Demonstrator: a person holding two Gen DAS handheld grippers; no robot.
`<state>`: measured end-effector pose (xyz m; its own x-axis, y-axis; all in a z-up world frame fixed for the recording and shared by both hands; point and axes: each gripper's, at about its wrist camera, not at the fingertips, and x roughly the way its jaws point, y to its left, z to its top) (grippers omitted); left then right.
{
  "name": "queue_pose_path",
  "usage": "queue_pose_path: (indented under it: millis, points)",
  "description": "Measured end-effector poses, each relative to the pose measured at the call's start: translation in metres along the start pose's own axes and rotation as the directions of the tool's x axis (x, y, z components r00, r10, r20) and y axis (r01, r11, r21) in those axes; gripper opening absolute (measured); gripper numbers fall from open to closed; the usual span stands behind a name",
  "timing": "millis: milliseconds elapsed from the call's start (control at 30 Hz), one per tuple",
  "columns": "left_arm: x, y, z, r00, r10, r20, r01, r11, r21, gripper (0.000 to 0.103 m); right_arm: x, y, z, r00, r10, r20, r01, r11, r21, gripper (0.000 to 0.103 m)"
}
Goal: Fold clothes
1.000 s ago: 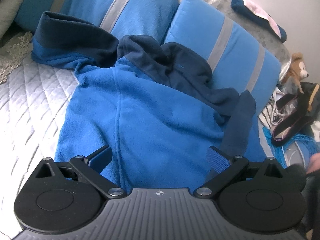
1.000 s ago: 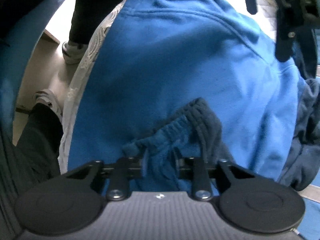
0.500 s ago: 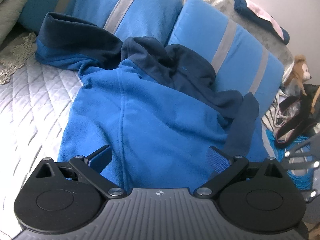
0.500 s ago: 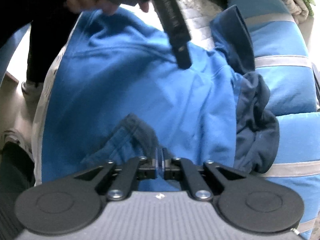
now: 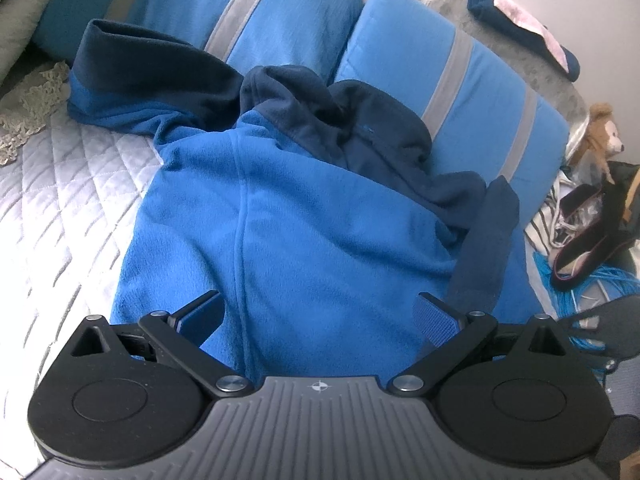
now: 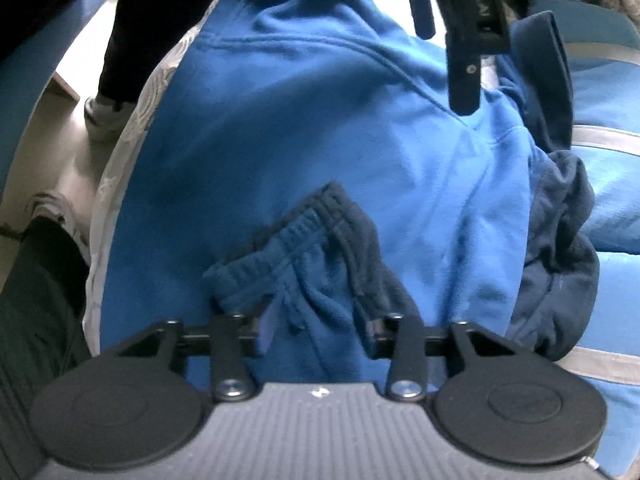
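I see my left gripper [image 5: 316, 312] wide apart over the blue fleece [image 5: 320, 216]. My right gripper [image 6: 318, 330] is apart too, around the cuff [image 6: 316, 236].

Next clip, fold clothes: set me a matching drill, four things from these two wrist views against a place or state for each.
Things:
1. left tool
2. right tool
3. fleece jacket
4. stuffed bear

Places or states:
A. spread on the quilted bed
B. open, the ribbed cuff between its fingers
C. beyond the pillows, far right
D. open, above the jacket's hem

Pairs: 1-D, 2-B, 3-A, 4-C
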<state>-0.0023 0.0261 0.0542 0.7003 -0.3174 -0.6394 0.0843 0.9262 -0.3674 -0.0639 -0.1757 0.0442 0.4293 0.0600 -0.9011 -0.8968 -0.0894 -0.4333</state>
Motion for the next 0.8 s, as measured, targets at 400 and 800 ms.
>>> queue_pose_path:
  millis: [400,800]
  points:
    - [0.002,0.000,-0.001,1.000,0.004,-0.014,-0.004,1.000,-0.005,0.103,0.015,0.010,0.002,0.999,-0.003,-0.049,-0.001,0.997,-0.075,0.002]
    - [-0.009,0.011,0.003,0.998,0.023,0.065,-0.018,0.997,-0.077,0.103,-0.024,-0.059,0.004,0.936,-0.342,0.080,0.315,0.918,0.240,0.000]
